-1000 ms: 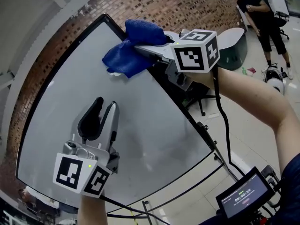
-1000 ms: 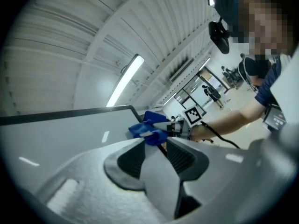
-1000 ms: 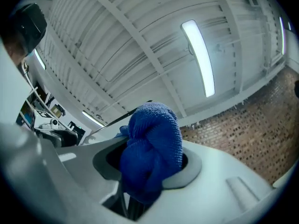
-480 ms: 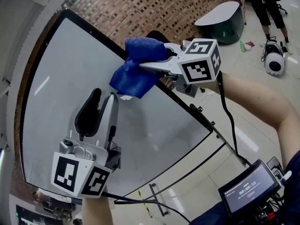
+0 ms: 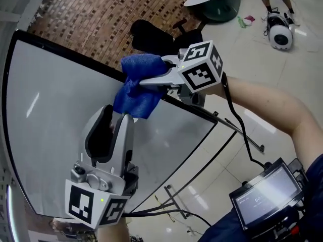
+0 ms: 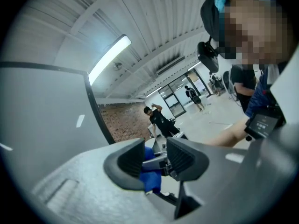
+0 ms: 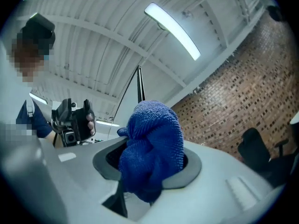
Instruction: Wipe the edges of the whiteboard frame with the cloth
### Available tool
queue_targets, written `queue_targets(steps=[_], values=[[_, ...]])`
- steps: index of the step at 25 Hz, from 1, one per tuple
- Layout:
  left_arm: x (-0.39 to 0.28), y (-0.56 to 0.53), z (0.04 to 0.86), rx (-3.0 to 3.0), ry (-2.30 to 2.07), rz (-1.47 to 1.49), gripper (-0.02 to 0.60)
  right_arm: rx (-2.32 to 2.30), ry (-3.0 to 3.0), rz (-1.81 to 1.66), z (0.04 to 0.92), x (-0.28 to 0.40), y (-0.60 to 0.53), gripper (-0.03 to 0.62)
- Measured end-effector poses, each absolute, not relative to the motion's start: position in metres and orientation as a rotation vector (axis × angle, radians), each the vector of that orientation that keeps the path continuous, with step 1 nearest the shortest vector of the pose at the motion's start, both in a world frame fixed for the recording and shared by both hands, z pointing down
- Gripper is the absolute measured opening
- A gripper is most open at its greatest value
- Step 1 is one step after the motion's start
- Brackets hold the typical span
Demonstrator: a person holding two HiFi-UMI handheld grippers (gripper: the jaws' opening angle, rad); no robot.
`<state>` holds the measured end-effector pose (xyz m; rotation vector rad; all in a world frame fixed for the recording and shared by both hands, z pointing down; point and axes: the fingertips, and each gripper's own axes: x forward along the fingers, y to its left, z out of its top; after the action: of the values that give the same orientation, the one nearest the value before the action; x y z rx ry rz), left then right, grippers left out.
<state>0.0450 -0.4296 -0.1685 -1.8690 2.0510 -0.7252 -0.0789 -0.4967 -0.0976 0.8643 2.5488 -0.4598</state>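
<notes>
**Whiteboard**. Fills the left of the head view, tilted. Its black frame runs along the far edge toward the right corner. It is carried on a thin stand.
Risk: the board is judged able to rock or shift under a sideways push, since nothing braces it.

**Left gripper**. Near left, in front of the board's face. The jaws are together and hold nothing, and contact with the board cannot be told.
Risk: if it drifts inward, its hard tips could mark the face.

**Cloth**. Blue, bunched, centre. It lies over the frame's far edge, with a loose tail hanging onto the face. Whether it presses on the frame cannot be confirmed.
Risks: the tail could drag across the face instead of the edge. The wad could also snag at the corner and pull free.

**Right gripper**. Right of centre, reaching in from the right. The jaws are clamped on the cloth, which bulges out past both tips.
Risk: the hold looks to be on a fold only. Where the padding is thin, bare jaw could scrape the frame.

**Cable**. Trails from the right gripper down toward the near right.
Risk: it could catch on the stand during a long stroke.
</notes>
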Motion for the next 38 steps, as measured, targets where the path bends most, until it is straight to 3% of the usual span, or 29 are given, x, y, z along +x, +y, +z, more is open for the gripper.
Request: queue_targets(steps=[12, 22, 27, 29, 34, 38], values=[[0.033, -0.446, -0.073, -2.045, 2.063, -0.764, 0.149, 0.968, 2.672, -0.568, 0.016, -0.094, -0.492, 0.175], [-0.014, -0.434, -0.057, -2.165, 2.143, -0.755, 0.149, 0.992, 3.035, -0.191, 0.062, -0.121, -0.472, 0.170], [-0.032, -0.440, 0.000, -2.197, 2.185, -0.788, 0.149, 1.036, 3.105, 0.019, 0.091, -0.126, -0.471, 0.170], [-0.039, -0.438, 0.029, -2.225, 2.201, -0.792, 0.149, 1.024, 3.072, -0.111, 0.105, -0.130, -0.478, 0.172], [-0.043, -0.436, 0.061, -2.285, 2.223, -0.796, 0.149, 0.840, 2.772, -0.939, 0.144, -0.133, -0.516, 0.172], [-0.032, -0.437, 0.094, -2.356, 2.245, -0.774, 0.149, 0.697, 2.482, -1.354, 0.186, -0.124, -0.527, 0.170]])
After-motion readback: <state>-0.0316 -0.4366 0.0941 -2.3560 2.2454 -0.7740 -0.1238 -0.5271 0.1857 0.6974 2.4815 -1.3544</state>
